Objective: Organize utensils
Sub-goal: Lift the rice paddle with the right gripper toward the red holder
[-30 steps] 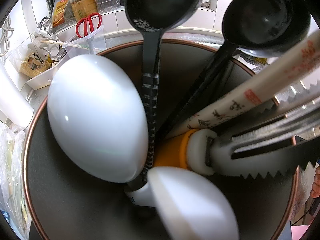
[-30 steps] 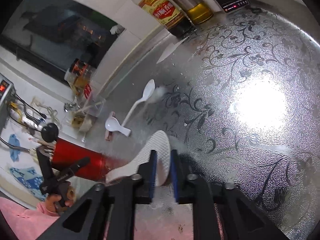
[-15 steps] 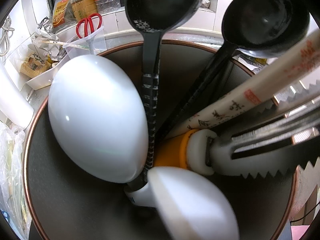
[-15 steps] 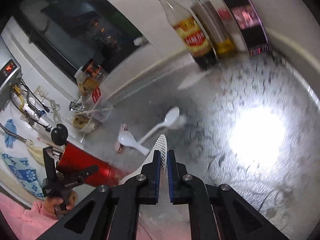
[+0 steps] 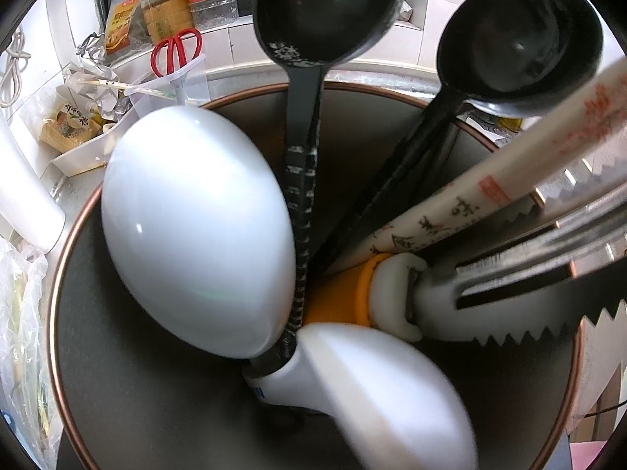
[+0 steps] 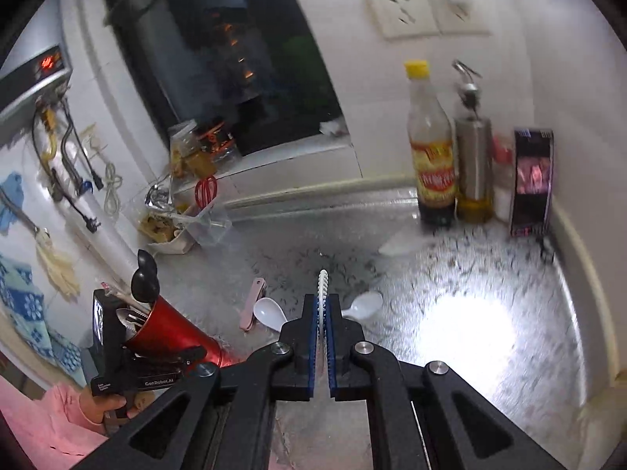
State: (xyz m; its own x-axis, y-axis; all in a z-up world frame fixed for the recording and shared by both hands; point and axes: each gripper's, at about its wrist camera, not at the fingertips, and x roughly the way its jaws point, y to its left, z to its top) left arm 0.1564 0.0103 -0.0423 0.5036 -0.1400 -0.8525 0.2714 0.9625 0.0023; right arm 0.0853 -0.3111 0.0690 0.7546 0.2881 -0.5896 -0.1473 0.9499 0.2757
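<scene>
The red utensil holder [image 6: 176, 333] leans at the left of the right wrist view, with my left gripper [image 6: 145, 337] shut on its wall near the rim. The left wrist view looks into the holder [image 5: 117, 391]: two white spoons [image 5: 196, 235], two black ladles [image 5: 325, 11], a printed chopstick sleeve [image 5: 490, 199] and serrated tongs [image 5: 548, 297] stand inside. My right gripper [image 6: 322, 305] is shut on a white dotted rice paddle [image 6: 323, 286], held edge-on above the counter. Two white spoons [image 6: 269, 313] [image 6: 366, 304] and a pink utensil [image 6: 252, 303] lie on the counter beyond it.
A patterned steel counter [image 6: 470, 313] stretches to the right. Against the back wall stand a sauce bottle [image 6: 431, 156], an oil dispenser [image 6: 472, 156] and a phone [image 6: 533, 180]. A clear bin with red scissors [image 6: 205, 192] and packets sits at the back left. A hand in a pink sleeve [image 6: 94, 407] holds the left gripper.
My right gripper has risen off the counter and rolled, closing fully on the paddle so its blade now stands edge-on. The left wrist view is unchanged.
</scene>
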